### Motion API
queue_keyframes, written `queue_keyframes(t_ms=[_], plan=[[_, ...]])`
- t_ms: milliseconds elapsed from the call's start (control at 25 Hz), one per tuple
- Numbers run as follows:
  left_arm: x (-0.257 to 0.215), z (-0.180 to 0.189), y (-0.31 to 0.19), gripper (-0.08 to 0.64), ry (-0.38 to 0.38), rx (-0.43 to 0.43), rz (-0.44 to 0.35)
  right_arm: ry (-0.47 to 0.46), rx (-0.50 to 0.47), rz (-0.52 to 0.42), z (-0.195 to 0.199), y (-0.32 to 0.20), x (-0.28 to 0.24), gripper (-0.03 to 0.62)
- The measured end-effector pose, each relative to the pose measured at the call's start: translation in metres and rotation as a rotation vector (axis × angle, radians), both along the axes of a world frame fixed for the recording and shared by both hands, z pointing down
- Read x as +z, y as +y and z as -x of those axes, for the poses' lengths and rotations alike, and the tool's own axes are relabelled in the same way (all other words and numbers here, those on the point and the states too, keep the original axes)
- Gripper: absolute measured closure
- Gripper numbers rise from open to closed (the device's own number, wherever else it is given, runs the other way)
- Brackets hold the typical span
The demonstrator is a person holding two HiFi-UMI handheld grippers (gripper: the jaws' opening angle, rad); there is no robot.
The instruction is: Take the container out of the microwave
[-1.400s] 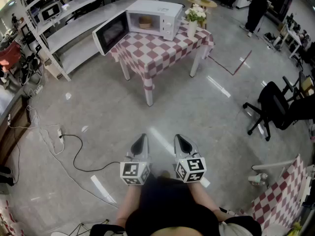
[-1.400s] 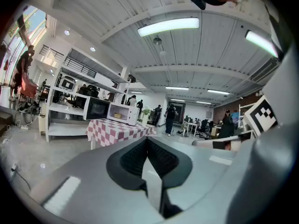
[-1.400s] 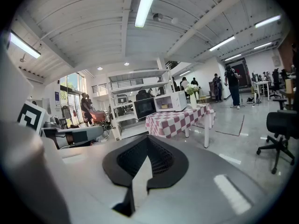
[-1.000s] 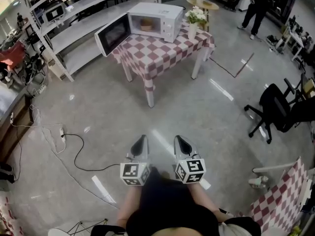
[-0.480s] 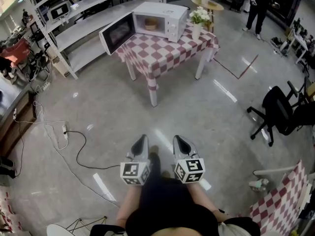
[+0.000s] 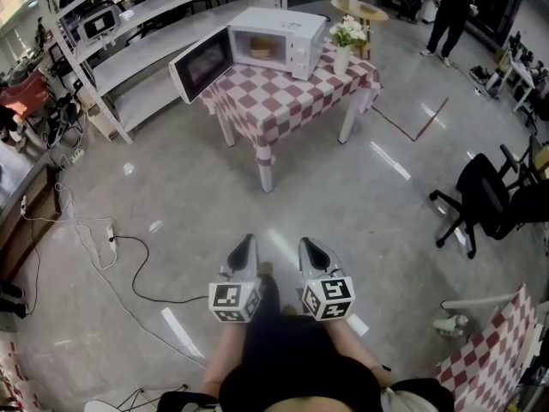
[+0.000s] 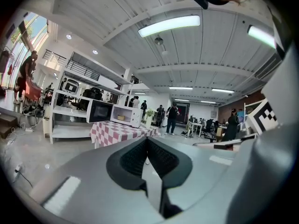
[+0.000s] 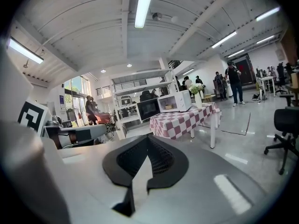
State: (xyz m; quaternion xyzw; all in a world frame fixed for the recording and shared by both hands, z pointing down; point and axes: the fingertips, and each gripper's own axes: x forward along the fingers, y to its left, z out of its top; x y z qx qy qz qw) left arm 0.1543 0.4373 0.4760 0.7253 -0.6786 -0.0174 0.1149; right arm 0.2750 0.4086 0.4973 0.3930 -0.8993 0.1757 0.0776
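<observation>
White boxy microwave (image 6: 287, 20) stands open, a tan container (image 6: 262, 48) inside.

Flower vase (image 6: 341, 57) on checkered table (image 6: 283, 93); office chair (image 6: 485, 197) right.

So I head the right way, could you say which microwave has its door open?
The white microwave on the checkered table; the dark-fronted one on the shelf is shut.

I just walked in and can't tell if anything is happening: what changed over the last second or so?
The table with the red-and-white checked cloth sits slightly lower in the head view, so the person seems to be stepping toward it. Nothing taken or let go. The left gripper and right gripper stay shut, empty; white microwave open, tan container inside.
</observation>
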Motion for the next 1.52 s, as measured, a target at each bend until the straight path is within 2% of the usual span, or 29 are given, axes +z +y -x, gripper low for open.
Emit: queue_keyframes(t_ms=[520, 1040, 1520], plan=[[0.004, 0.041, -0.061, 0.551, -0.004, 0.017, 0.019, 0.015, 0.022, 0.017, 0.039, -0.060, 0.002, 0.592], [-0.002, 0.084, -0.127, 0.551, 0.005, 0.030, -0.003, 0.012, 0.060, 0.009, 0.077, -0.130, -0.001, 0.592], [-0.006, 0.116, -0.165, 0.551, 0.011, 0.038, -0.018, 0.023, 0.087, 0.004, 0.101, -0.165, -0.003, 0.592]])
